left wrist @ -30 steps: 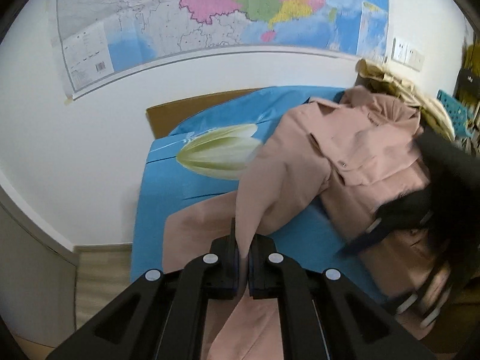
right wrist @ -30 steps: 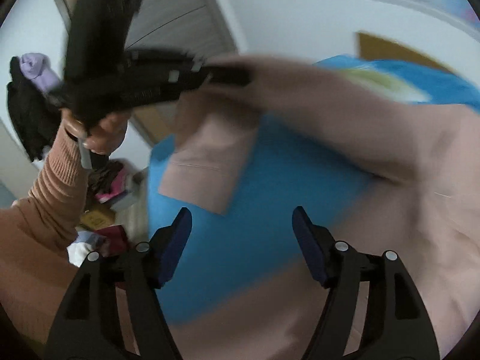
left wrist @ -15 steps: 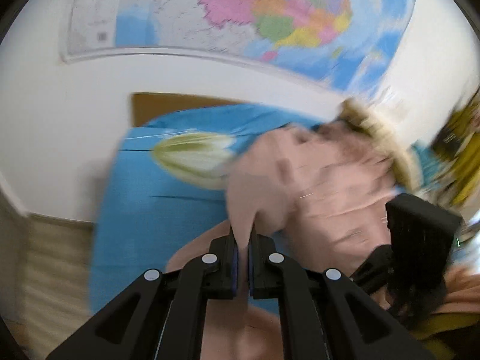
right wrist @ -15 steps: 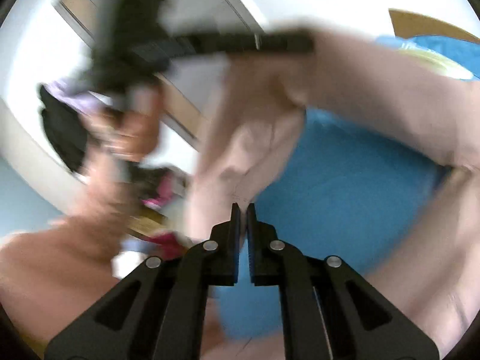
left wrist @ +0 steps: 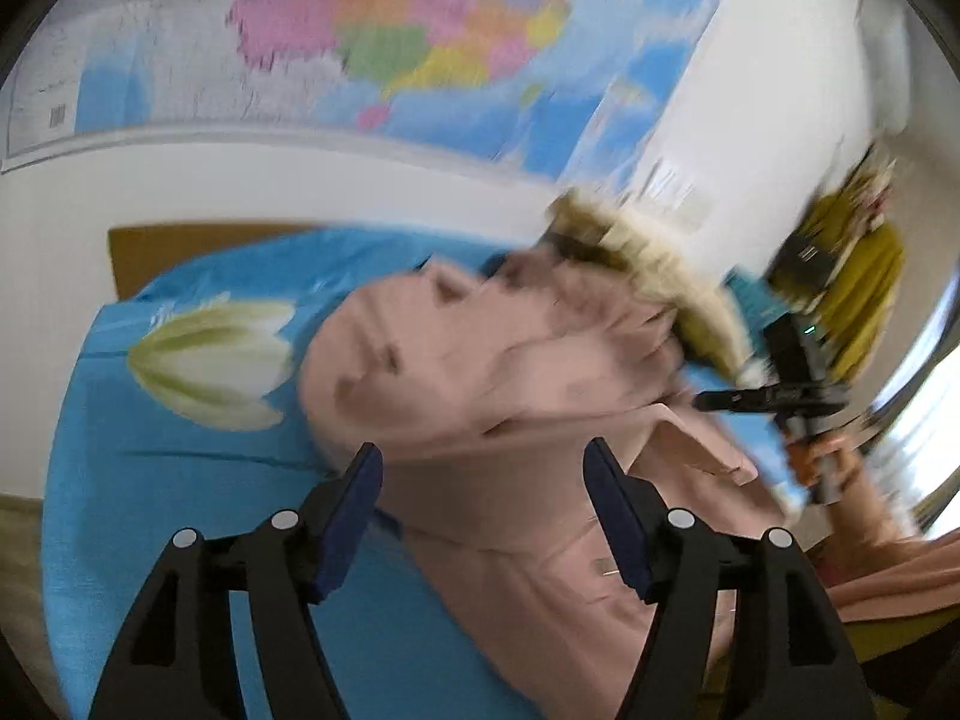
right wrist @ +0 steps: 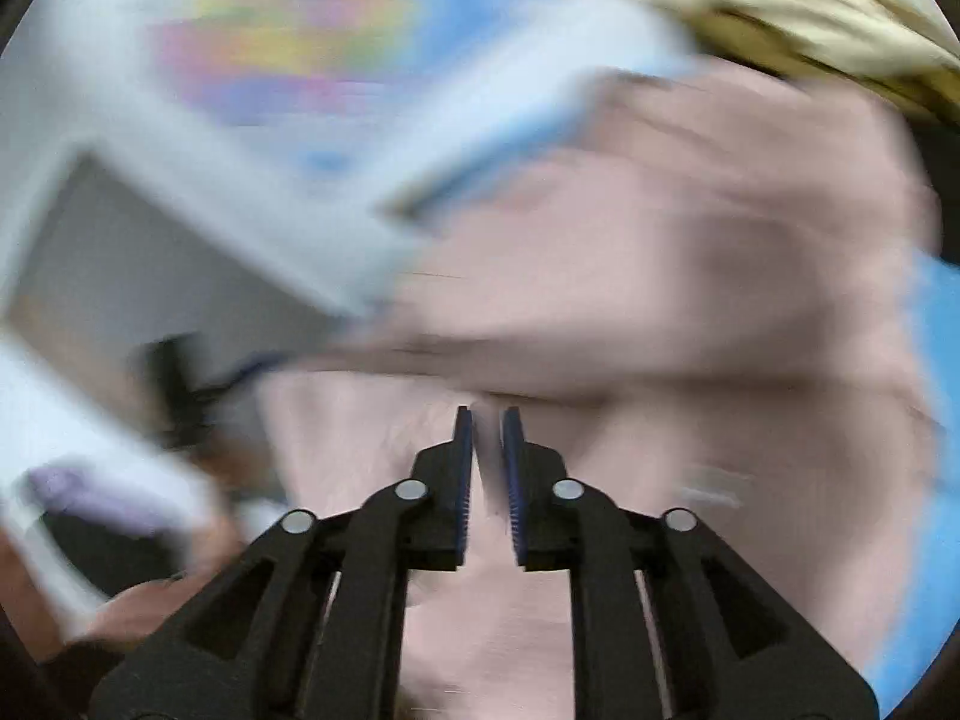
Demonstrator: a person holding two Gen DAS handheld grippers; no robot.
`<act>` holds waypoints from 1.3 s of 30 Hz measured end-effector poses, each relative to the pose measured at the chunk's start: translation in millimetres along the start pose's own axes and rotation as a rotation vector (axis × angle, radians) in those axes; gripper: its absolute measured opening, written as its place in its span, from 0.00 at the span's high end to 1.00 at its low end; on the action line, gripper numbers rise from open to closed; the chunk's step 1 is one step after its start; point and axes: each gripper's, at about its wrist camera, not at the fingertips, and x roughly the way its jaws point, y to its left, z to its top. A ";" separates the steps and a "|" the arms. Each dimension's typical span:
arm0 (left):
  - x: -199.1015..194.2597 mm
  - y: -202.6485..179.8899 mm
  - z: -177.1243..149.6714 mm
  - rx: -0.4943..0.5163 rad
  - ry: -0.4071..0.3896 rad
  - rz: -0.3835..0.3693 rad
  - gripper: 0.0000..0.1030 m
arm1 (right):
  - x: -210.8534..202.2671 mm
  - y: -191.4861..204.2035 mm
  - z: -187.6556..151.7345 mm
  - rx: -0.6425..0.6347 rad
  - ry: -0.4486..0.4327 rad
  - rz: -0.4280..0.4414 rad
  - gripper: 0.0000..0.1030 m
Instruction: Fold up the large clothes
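A large dusty-pink garment (left wrist: 510, 372) lies crumpled across a blue bed sheet (left wrist: 168, 480) printed with a white tulip. My left gripper (left wrist: 483, 480) is open and empty, its jaws wide apart just above the garment's near fold. My right gripper (right wrist: 486, 438) is shut on a piece of the pink garment (right wrist: 690, 312), which hangs between its jaws; the view is heavily blurred. The right gripper also shows in the left wrist view (left wrist: 780, 396), at the garment's right edge, held by a hand.
A coloured wall map (left wrist: 420, 42) hangs above the bed. A wooden headboard (left wrist: 156, 252) stands at the sheet's far edge. A cream fabric heap (left wrist: 660, 276) and yellow items (left wrist: 858, 276) lie at the far right.
My left gripper has opened and let go of the pink garment. My right gripper, open a second ago, has shut on the garment and swung toward the right.
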 end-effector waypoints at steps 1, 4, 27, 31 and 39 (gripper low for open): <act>11.6 1.7 -3.0 0.001 0.029 0.031 0.35 | 1.2 -7.4 -3.2 0.010 0.001 -0.010 0.78; 41.6 11.6 -13.0 -0.011 0.110 0.086 0.35 | -14.3 1.8 -16.1 -0.081 -0.075 -0.012 0.45; 89.8 -28.6 93.2 0.000 0.015 0.076 0.75 | -44.6 68.2 3.1 -0.394 -0.137 0.022 0.94; 99.1 -23.3 103.8 -0.058 -0.034 0.107 0.40 | -82.7 4.9 37.7 -0.151 -0.232 0.012 0.94; 104.8 -11.9 67.2 -0.024 0.027 0.180 0.37 | -44.6 -56.8 30.9 0.049 -0.148 -0.013 0.33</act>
